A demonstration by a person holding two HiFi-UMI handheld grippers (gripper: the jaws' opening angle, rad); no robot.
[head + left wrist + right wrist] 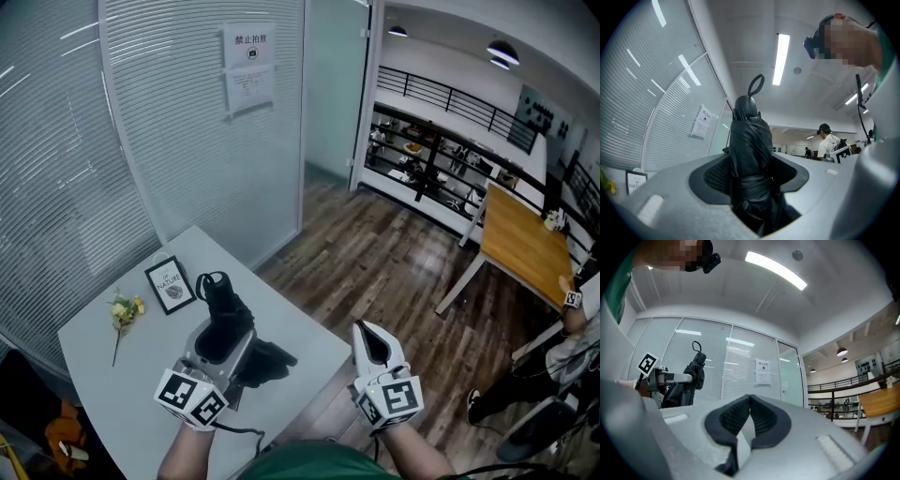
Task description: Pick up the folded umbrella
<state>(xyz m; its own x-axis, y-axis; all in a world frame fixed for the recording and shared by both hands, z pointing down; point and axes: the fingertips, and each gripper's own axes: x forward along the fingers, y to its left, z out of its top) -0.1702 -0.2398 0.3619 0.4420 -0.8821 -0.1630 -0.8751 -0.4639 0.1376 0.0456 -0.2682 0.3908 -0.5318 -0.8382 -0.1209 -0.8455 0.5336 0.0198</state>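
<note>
white table [148, 349], dark wood floor [375, 262]

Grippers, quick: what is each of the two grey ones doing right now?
Left gripper: closed on the black folded fabric umbrella.
Right gripper: closed, jaws together, nothing held.

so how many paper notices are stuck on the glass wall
2. The upper notice sits high on the glass wall, and the lower notice hangs right beneath it. None looks hidden from the head view.

White table [120, 394], small framed card [170, 284], yellow flower sprig [123, 313] — perhaps artificial
</note>
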